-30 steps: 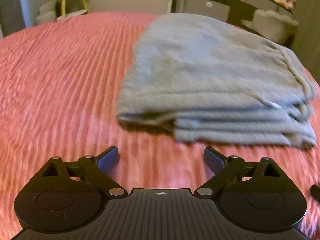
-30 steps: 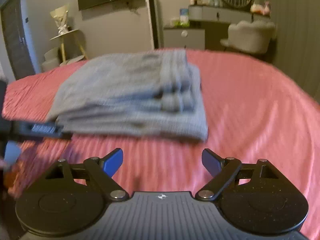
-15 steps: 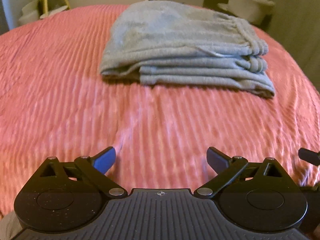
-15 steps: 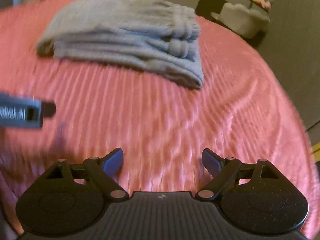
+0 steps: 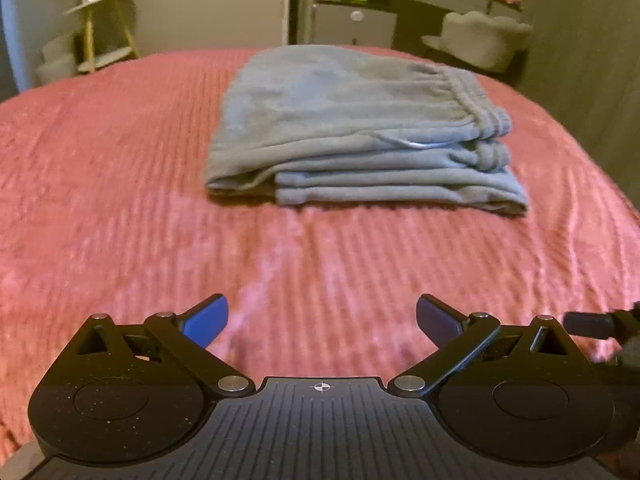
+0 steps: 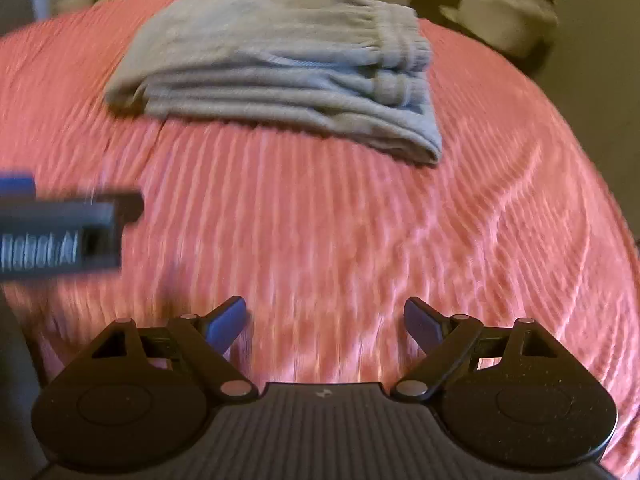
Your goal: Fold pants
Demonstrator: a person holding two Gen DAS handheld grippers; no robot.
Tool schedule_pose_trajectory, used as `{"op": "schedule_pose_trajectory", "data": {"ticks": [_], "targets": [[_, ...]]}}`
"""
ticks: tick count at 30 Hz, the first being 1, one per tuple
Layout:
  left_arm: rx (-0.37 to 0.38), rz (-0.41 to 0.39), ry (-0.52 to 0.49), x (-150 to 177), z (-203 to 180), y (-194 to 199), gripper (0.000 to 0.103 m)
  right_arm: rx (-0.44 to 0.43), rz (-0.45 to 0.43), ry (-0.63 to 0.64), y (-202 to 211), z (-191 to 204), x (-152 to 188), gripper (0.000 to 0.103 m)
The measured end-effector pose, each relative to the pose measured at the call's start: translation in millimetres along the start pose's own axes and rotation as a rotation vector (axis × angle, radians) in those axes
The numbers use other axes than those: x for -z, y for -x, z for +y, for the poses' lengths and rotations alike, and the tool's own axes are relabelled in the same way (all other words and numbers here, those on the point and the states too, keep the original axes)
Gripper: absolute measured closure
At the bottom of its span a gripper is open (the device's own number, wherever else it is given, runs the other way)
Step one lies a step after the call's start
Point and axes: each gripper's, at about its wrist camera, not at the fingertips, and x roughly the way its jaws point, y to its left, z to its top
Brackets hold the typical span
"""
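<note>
Grey pants (image 5: 356,132) lie folded into a thick stack on the pink ribbed bedspread (image 5: 120,184), waistband at the right end. In the right wrist view the same pants (image 6: 288,68) sit far up the bed. My left gripper (image 5: 322,318) is well short of the stack, its jaws opening wide with nothing between them. My right gripper (image 6: 325,320) is open and empty too, hovering over bare bedspread (image 6: 360,216). The left gripper's body (image 6: 60,232) shows at that view's left edge.
Beyond the bed stand a gold-legged side table (image 5: 100,28), a grey dresser (image 5: 360,20) and a pale upholstered chair (image 5: 484,40). A dark wall runs along the right side (image 5: 600,80).
Both grippers have pulled back from the folded pants, which now look smaller and farther off. The right gripper's view has tipped down toward the bedspread. The left jaws stand slightly wider.
</note>
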Motion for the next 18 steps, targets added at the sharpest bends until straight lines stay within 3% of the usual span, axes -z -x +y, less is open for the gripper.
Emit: {"op": "schedule_pose_trajectory", "data": {"ticks": [3,5,9,14,18], "targets": [[0.021,0.027,0.055,-8,4,-7,0.0,-0.046,0.03,-0.066,-1,-10,-17,0.016],[-0.005,0.023,0.071,-14,5,-12,0.0,-0.064,0.042,-0.059,-4,-10,-27,0.016],[-0.075,0.061,0.081,-30,10,-27,0.0,-0.01,0.015,-0.004,-13,-2,-46,0.016],[-0.086,0.131,0.136,-43,22,-49,0.001,0.032,0.018,0.047,-38,9,-68,0.017],[-0.166,0.172,0.072,-50,18,-70,0.001,0.07,0.022,0.082,-52,15,-79,0.017]]}}
